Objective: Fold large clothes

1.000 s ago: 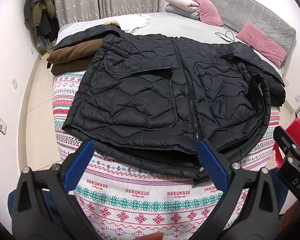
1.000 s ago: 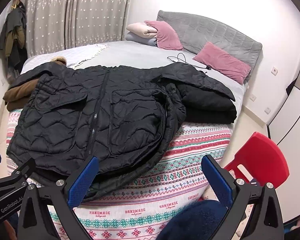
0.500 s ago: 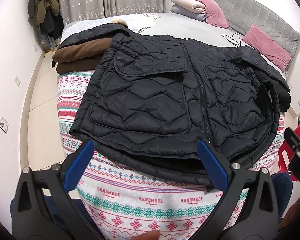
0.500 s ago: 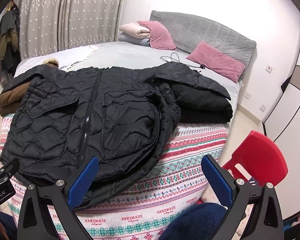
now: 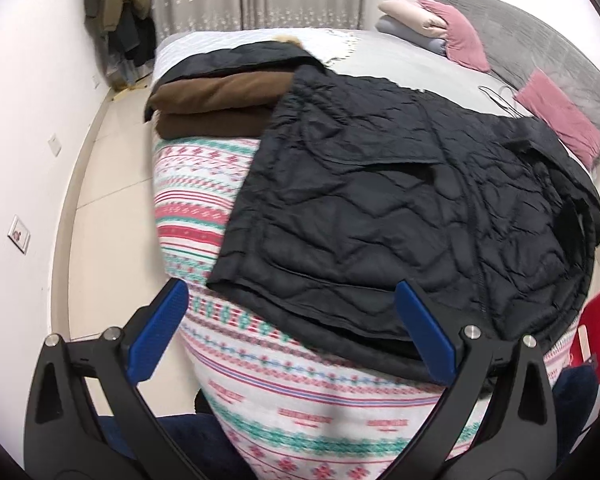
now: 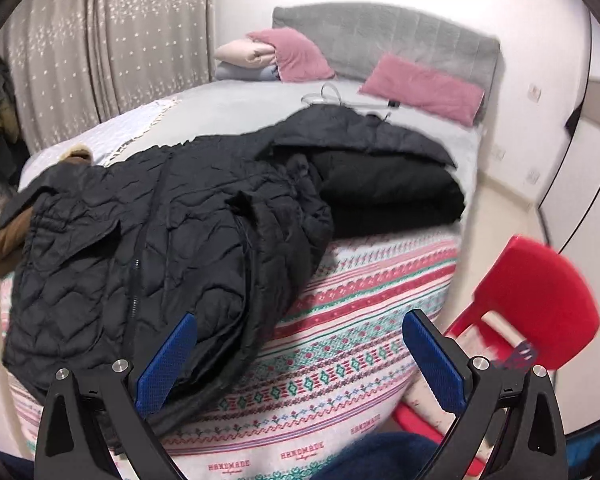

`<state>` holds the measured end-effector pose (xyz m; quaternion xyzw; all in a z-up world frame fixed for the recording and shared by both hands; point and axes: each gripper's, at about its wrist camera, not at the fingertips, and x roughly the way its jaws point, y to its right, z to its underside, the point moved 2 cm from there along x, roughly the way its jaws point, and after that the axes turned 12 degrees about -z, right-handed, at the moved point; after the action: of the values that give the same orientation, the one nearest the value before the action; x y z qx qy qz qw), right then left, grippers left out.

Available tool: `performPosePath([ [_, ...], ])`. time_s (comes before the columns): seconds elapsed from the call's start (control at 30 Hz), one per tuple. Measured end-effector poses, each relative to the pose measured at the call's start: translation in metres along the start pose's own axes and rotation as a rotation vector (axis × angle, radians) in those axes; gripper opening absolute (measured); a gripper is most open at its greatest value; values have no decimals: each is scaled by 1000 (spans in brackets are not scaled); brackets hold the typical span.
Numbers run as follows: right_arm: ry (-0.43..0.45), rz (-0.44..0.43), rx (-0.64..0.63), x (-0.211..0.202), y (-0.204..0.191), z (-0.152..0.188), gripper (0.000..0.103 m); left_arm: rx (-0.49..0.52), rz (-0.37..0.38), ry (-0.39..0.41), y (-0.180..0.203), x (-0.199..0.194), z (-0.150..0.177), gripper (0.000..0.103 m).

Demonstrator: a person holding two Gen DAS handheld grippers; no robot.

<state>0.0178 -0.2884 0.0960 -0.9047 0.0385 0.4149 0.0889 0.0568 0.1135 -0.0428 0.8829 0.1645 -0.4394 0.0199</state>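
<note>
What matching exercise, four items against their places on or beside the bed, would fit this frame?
Items:
1. black quilted jacket
2. brown folded garment
3. pink pillow
4. red chair

Places:
A. on the floor beside the bed
B. spread over the patterned blanket at the near end
C. against the grey headboard
D. at the jacket's far left, next to it

Pairs: 1-B, 2-D, 3-C, 4-A

Both the left tongs and right tongs are open and hold nothing.
</note>
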Motion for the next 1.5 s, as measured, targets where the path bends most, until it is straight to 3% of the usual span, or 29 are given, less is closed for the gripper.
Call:
performPosePath([
  [0.13, -15, -97, 103, 15, 16, -3, 103, -2, -39, -27, -11, 17, -1, 103],
  [0.3, 3, -87, 23, 33, -5, -27, 102, -11, -60, -47, -19, 36, -4, 99],
  [0.4, 16, -75, -30, 49, -19, -43, 92, -21, -71, -54, -24, 47, -6, 96],
  [0.5, -25, -32, -48, 77, -22, -53, 64, -30, -79, -77, -27, 62, -6, 95],
  [0.57, -92, -22, -2, 94, -11, -50, 17, -25, -93, -95, -30, 72, -6, 91],
  [0.73, -92, -9, 101, 81, 25, -26, 11, -53, -25, -193, -34, 92, -1, 52],
  [0.93, -108, -80, 227, 70, 55, -4, 8, -35, 3, -161, -22, 88, -2, 13],
  [1.07, -116, -151, 340, 75, 75, 5, 7, -80, 33, -116, -30, 71, -4, 11],
  [1.23, -83, -200, 392, 67, 88, 5, 7, -92, 54, -71, -39, 46, 1, 10],
  [1.5, -126, -150, 402, 81, 100, 15, 7, -75, 32, -73, -37, 42, -2, 10],
])
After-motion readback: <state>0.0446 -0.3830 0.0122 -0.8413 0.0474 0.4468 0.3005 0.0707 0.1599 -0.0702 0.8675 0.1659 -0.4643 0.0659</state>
